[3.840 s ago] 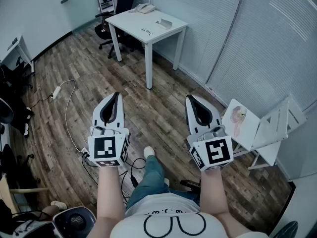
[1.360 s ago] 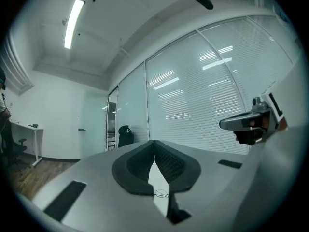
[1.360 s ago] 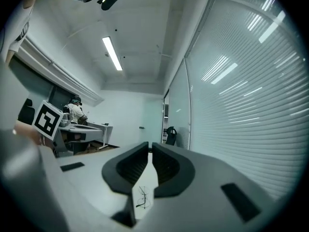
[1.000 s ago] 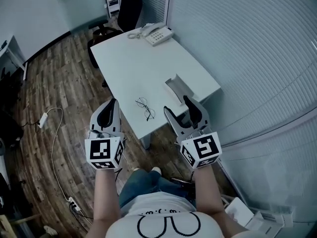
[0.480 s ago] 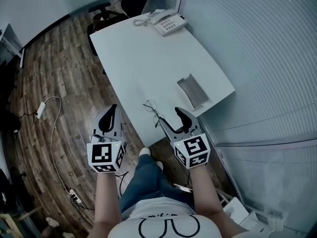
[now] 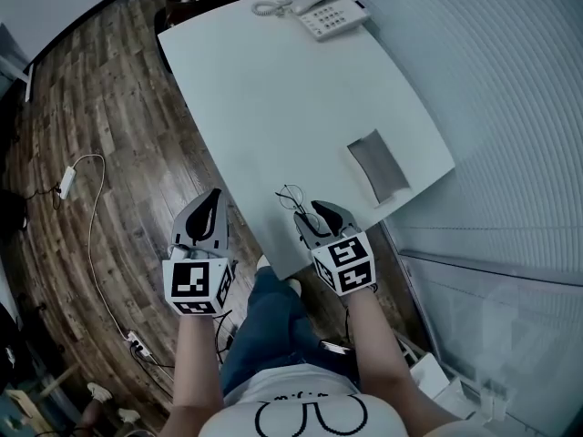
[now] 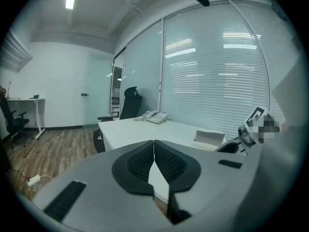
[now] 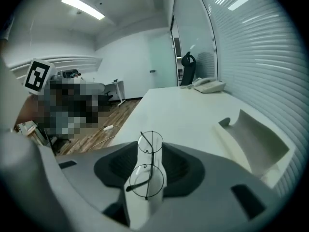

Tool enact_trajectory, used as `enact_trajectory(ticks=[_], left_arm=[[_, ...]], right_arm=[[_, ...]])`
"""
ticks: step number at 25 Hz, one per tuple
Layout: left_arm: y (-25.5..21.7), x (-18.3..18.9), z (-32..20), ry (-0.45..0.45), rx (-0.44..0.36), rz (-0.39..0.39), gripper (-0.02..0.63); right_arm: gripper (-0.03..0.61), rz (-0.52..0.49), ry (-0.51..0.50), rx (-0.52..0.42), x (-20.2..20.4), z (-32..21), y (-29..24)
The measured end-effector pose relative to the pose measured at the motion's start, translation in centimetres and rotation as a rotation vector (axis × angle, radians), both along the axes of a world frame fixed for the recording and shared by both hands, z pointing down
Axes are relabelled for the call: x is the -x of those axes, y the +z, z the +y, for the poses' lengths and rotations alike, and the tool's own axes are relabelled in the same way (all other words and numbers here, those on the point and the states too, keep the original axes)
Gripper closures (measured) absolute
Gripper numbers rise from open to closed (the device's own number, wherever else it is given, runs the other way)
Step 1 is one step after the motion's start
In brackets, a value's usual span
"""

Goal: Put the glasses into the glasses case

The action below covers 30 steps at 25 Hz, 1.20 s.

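Thin wire-rimmed glasses [image 6: 291,196] lie on the white table [image 6: 273,89] near its front edge. In the right gripper view the glasses [image 8: 146,180] rest on the tabletop between the two dark pads, with a little room at each side. My right gripper [image 8: 150,149] is closing around them; in the head view it [image 6: 314,215] sits just behind them. The open pale glasses case [image 6: 376,167] stands to the right by the table's edge, and its trough [image 8: 253,139] is empty. My left gripper [image 6: 209,198] hangs off the table's left side over the floor, its tips [image 7: 154,144] together and holding nothing.
A desk phone [image 6: 330,15] sits at the table's far end. A black office chair [image 7: 130,100] stands beyond it. Window blinds [image 6: 510,80] run along the right side. A white cable and power strip [image 6: 68,182] lie on the wooden floor at left.
Both grippers have sunk toward the table's front edge. The right one has come down around the glasses and its jaws have narrowed. The left stays shut beside the table.
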<state>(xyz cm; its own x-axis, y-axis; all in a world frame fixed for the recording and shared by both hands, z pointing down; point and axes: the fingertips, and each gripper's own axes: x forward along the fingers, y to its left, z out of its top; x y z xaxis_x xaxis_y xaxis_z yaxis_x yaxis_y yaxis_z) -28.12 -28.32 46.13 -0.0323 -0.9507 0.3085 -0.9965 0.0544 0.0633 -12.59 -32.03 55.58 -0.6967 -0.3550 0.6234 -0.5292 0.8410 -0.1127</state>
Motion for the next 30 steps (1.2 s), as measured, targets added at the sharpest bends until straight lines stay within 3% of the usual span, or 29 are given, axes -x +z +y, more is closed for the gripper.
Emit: enact_trajectory(ticks=[7,10,21,30], left_arm=[[1.0,1.3,-0.5,0.0,0.018,0.01,0.597],[1.1,1.7,-0.5,0.002,0.021,0.013,0.597],[-2.3,2.7,-3.2,0.041,-0.065,0.004,0.597],[-5.5,0.8,-5.5,0.068,-0.13,-0.014,0.597]], right_arm=[[0.482,0.118,-0.026,0.05,0.6,0.0,3.5],[0.552,0.113,-0.017,0.036,0.9,0.0,3.1],[0.558,0.082,0.034,-0.082,0.7,-2.8,-2.8],[0.558,0.05,0.06,-0.153,-1.0,-5.1,-6.8]])
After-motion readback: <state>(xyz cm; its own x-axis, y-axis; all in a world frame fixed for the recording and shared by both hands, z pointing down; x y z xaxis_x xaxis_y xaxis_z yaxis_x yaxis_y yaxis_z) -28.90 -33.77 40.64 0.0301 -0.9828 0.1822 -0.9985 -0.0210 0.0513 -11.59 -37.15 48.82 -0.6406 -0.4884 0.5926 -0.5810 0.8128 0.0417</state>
